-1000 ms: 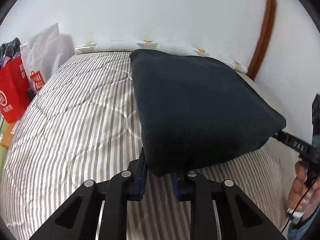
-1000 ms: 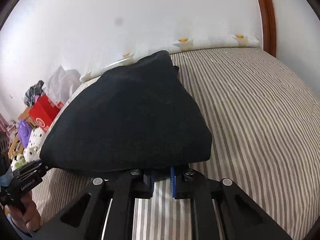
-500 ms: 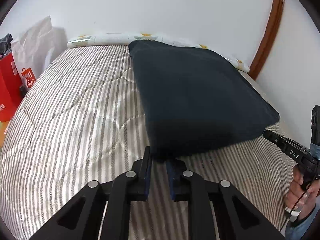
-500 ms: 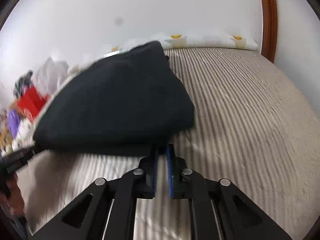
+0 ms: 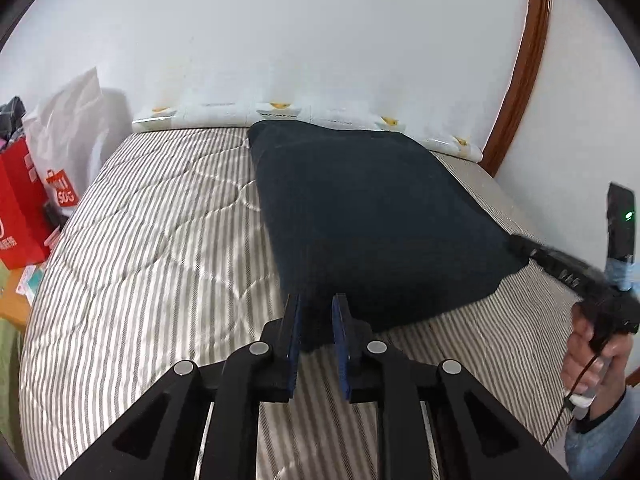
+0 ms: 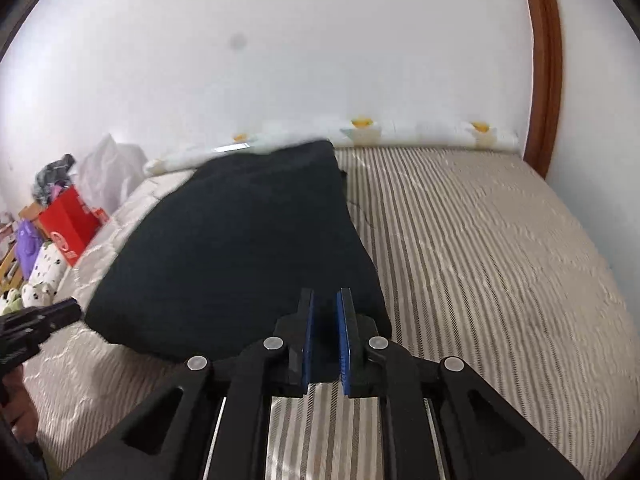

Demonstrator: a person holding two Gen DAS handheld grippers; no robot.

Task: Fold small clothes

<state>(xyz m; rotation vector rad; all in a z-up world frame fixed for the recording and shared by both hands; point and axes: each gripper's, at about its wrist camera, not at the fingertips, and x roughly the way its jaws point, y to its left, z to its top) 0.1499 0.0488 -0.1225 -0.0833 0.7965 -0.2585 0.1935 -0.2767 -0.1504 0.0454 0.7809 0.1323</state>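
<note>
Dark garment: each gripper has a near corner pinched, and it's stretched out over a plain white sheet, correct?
Not quite. The dark garment is spread over a grey-and-white striped quilted cover, not a plain white sheet; the left wrist view shows the stripes clearly. The rest stands: the left gripper and right gripper each pinch a near corner.

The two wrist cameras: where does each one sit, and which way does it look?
Left wrist: sits on the left gripper, looking down its fingers at the dark garment on the striped bed; the right gripper and right hand show at right.
Right wrist: sits on the right gripper, facing the same garment; the left gripper shows at left.
Shared: garment, bed, red bag, each gripper pinching a near corner.
</note>
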